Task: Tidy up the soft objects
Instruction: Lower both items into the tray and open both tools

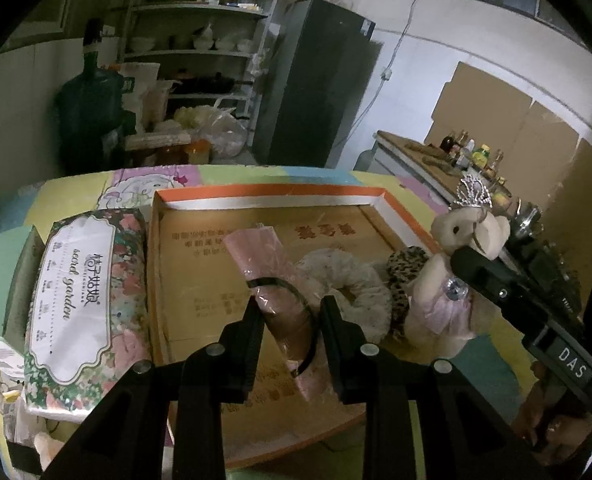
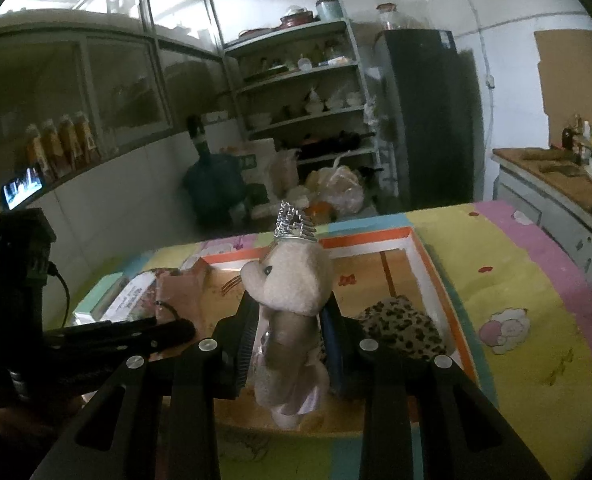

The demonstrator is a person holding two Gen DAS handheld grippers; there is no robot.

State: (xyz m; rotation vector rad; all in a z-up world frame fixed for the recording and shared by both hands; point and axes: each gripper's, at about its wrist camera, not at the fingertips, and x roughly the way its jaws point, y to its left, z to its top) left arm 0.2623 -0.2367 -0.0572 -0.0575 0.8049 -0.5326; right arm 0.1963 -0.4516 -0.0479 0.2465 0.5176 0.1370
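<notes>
My left gripper [image 1: 290, 308] is shut on a pink plastic-wrapped packet [image 1: 268, 264] with a black band, held low over a shallow orange-rimmed box [image 1: 272, 194]. A white fluffy scrunchie [image 1: 360, 292] and a leopard-print scrunchie [image 1: 406, 276] lie inside the box. My right gripper [image 2: 289, 304] is shut on the body of a cream plush toy [image 2: 292, 276] in a pink dress with a silver crown [image 2: 294, 224]. The toy hangs over the box's near right part [image 2: 428, 276], beside the leopard scrunchie [image 2: 404, 324]. In the left wrist view the right gripper [image 1: 468, 256] clamps the toy [image 1: 436, 280] just below its head.
A floral tissue pack [image 1: 76, 300] and a green carton [image 1: 0, 268] lie left of the box. The table wears a pastel cartoon cloth [image 2: 516, 300]. Behind stand a shelf rack [image 2: 304, 92], a water jug [image 2: 212, 188], a dark fridge [image 2: 428, 120] and a counter with bottles [image 1: 472, 156].
</notes>
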